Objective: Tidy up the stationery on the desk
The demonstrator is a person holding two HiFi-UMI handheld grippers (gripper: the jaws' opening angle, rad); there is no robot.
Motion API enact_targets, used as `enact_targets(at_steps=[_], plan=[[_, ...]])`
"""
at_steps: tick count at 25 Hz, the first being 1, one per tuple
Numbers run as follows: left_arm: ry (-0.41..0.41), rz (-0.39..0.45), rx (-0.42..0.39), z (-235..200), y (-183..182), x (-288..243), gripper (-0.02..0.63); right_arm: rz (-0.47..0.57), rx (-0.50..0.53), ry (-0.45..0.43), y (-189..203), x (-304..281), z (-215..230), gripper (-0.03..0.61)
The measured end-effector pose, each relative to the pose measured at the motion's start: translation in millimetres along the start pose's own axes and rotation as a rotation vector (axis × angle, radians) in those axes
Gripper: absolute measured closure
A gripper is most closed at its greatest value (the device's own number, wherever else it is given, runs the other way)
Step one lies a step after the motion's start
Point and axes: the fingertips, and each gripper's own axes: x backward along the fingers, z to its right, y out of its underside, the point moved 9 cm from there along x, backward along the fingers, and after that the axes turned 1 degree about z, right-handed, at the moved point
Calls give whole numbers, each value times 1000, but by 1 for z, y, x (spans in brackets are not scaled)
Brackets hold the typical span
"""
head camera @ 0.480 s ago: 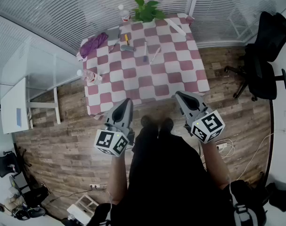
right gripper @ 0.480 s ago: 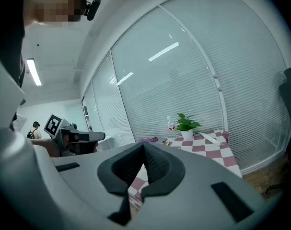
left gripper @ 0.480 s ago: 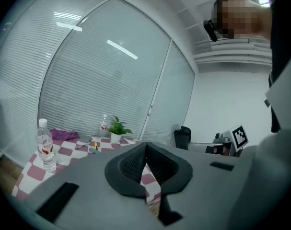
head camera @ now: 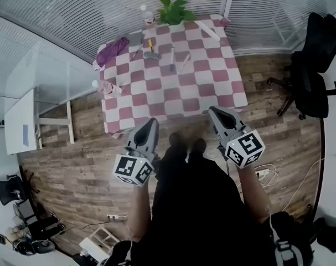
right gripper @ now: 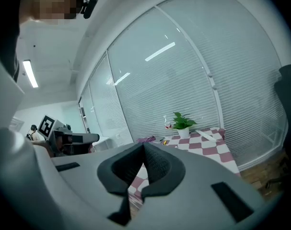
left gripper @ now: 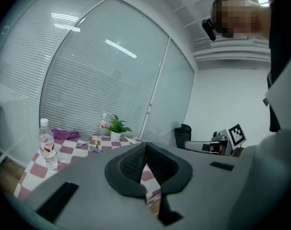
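Observation:
A desk with a red-and-white checked cloth (head camera: 173, 87) stands ahead of me. On its far part lie stationery items: a yellow cutter (head camera: 149, 44), a grey stapler-like item (head camera: 151, 55), a dark pen (head camera: 172, 66), a white pen (head camera: 183, 64) and a white ruler (head camera: 207, 31). A purple pouch (head camera: 115, 50) sits at the far left corner. My left gripper (head camera: 153, 123) and right gripper (head camera: 212, 111) hover short of the desk's near edge, above the floor. Both are shut with nothing between the jaws, as the left gripper view (left gripper: 145, 150) and right gripper view (right gripper: 144, 150) show.
A potted plant (head camera: 173, 11) and a small bottle (head camera: 147, 16) stand at the desk's far edge. A water bottle (head camera: 109, 88) is at the left edge. A black office chair (head camera: 311, 65) stands right, a white side table (head camera: 24, 129) left. Cables (head camera: 267, 173) lie on the wood floor.
Both grippers sit slightly lower in the head view and the desk has shifted a little. The jaws remain shut.

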Motion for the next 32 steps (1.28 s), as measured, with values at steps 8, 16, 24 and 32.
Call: enact_targets(at_steps=[8, 16, 24, 32], plan=[[-10, -40, -8, -13, 5, -4, 581, 6, -84, 34, 11, -13, 7, 558], [33, -15, -34, -38, -17, -41, 581, -9, -81, 98, -4, -34, 16, 558], [55, 9, -24, -75, -35, -73, 581, -65, -84, 119, -17, -85, 28, 557], [42, -1, 16, -140, -48, -100, 581, -126, -85, 148, -22, -154, 34, 557]])
